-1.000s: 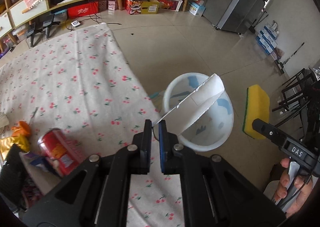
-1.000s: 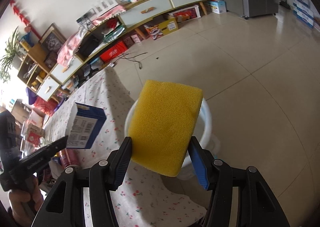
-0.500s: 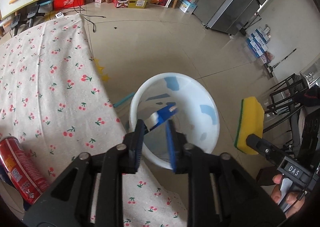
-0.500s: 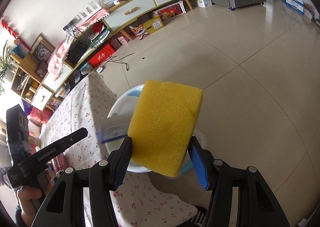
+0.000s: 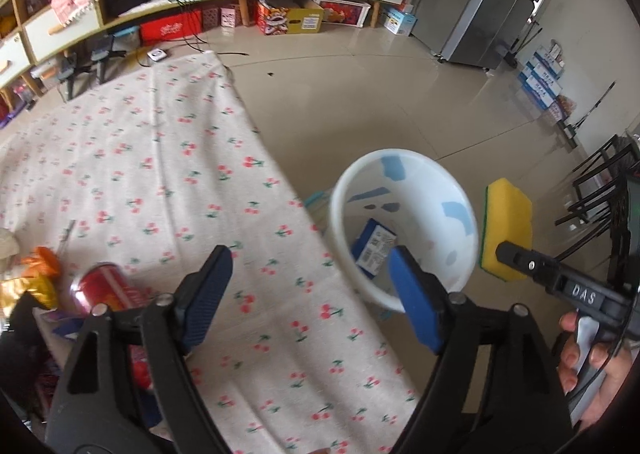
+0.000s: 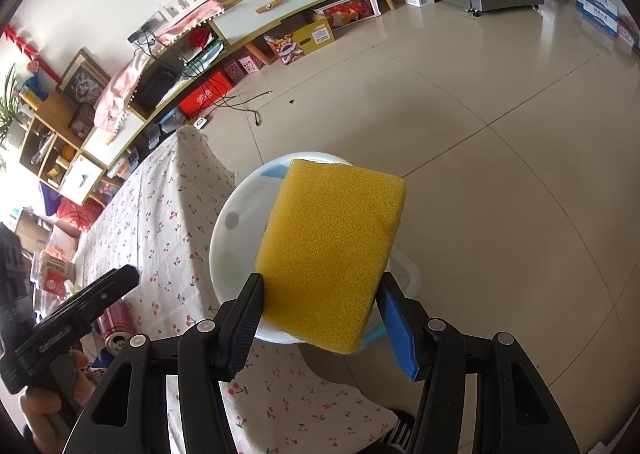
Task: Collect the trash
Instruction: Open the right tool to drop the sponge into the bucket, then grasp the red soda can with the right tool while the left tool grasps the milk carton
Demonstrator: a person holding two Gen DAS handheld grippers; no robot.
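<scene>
Yellow sponge is pinched between the right tool pads, held over the white bin so a release should drop it straight in. Left tool has just been opening and now stands spread with nothing between its pads; the blue box lies at the bin bottom. Bin sits on the floor just right of the cherry-print table edge, handy for the red can and wrappers still waiting at the near-left.

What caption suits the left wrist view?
Left gripper open, blue box lying in the white bin.
</scene>
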